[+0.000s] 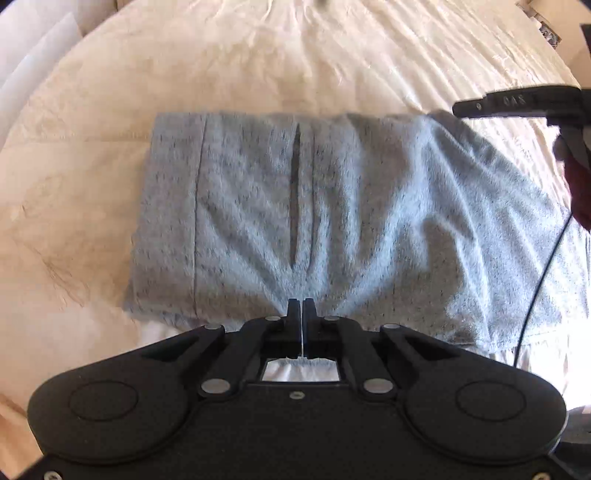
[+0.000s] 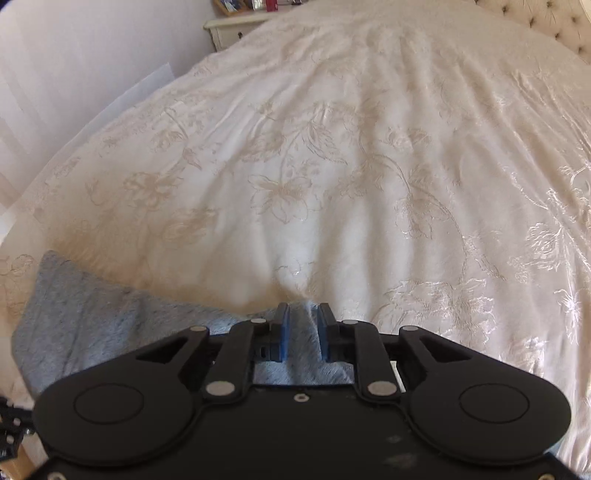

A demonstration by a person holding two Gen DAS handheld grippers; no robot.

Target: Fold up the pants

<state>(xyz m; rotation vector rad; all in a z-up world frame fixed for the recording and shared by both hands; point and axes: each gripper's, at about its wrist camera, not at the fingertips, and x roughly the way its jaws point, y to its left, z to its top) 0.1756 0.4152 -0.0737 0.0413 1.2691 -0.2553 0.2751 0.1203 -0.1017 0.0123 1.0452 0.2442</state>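
Observation:
Grey heathered pants [image 1: 303, 206] lie folded on a cream bedspread [image 1: 258, 62], with a dark slit running down their middle. My left gripper [image 1: 302, 308] is shut on the near edge of the pants, and creases fan out from its fingertips. My right gripper [image 2: 303, 314] is part closed on a fold of the same grey fabric [image 2: 110, 321], which bunches between its blue pads [image 2: 283, 332]. In the left wrist view the right gripper [image 1: 517, 103] shows at the pants' far right corner.
The floral bedspread [image 2: 332, 166] stretches far ahead of the right gripper. A pale wall [image 2: 74, 55] and a white nightstand [image 2: 229, 27] stand at the far left. A tufted headboard [image 2: 554, 22] is at the far right. A black cable [image 1: 543, 280] hangs over the pants' right side.

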